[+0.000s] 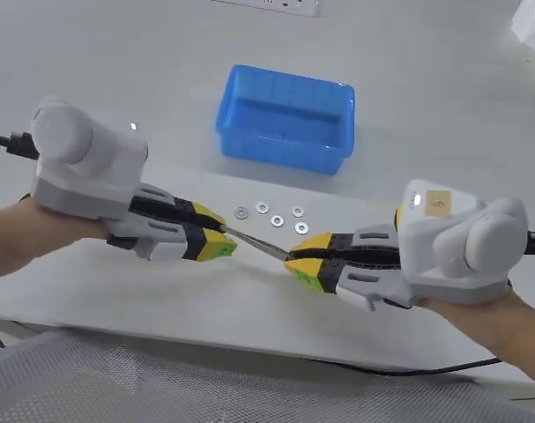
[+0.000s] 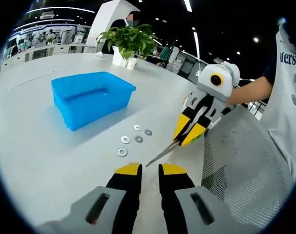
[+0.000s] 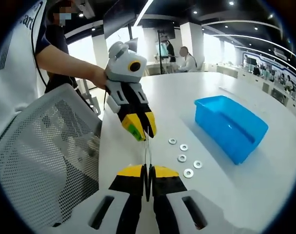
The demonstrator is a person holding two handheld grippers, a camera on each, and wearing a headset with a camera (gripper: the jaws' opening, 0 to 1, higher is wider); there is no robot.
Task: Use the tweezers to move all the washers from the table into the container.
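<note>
Jaws of the right hand-held gripper [image 3: 147,171] are pressed together on the tweezers [image 3: 147,151], which show as a thin dark strip between the yellow tips and run straight forward out of them. The hold looks chosen so that the tool carries on the gripper's own line, which should make its points easier to aim. The tweezers' far end reaches the left hand-held gripper [image 2: 151,170], whose jaws stand a little apart with that end just in front of the gap; nothing is clamped there. I judge that the left side is placed to steady or re-seat the tool, or to squeeze its arms, though I cannot tell which. In the head view the two grippers face tip to tip above the counter [image 1: 161,291], with the tweezers bridging them.

Beyond the tool, five washers [image 1: 277,220] lie flat in a loose cluster on the counter, apart from one another, none lifted. The blue container [image 1: 280,152] sits farther back, near the cluster but clear of it, open side up, and its floor looks bare. By that layout no washer is moved yet, and the short way to the container keeps each carry brief.
</note>
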